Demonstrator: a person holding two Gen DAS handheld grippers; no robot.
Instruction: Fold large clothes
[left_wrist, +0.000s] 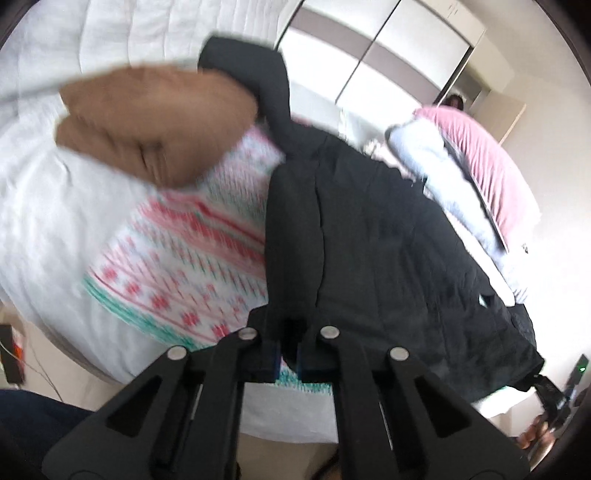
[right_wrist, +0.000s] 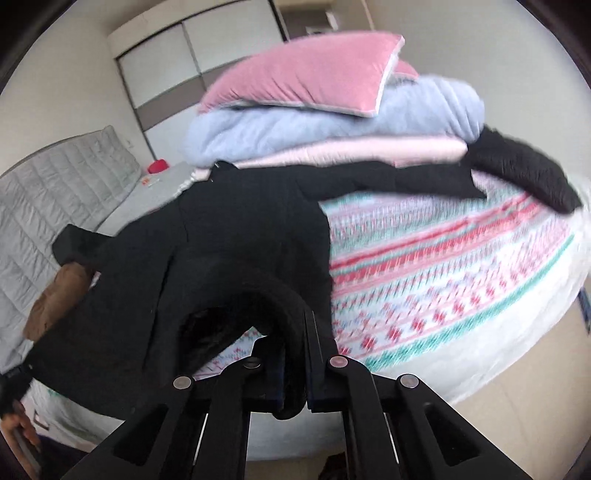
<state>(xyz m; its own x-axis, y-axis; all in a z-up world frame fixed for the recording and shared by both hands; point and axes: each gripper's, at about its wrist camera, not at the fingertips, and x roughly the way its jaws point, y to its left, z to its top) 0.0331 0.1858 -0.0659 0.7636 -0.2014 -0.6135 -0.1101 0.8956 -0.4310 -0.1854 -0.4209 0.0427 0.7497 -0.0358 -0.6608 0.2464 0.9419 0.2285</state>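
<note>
A large black coat lies spread across the patterned blanket on the bed; it also shows in the right wrist view, with one sleeve stretched to the right. My left gripper is shut on the coat's near edge. My right gripper is shut on a thick folded edge of the coat, perhaps the collar, lifted a little off the blanket. Both views are motion-blurred.
A brown garment lies on the white bedding beside the coat. A stack of pink pillow, blue quilt and pink bedding sits at the bed's far side. Another black knit garment lies far right. A wardrobe stands behind.
</note>
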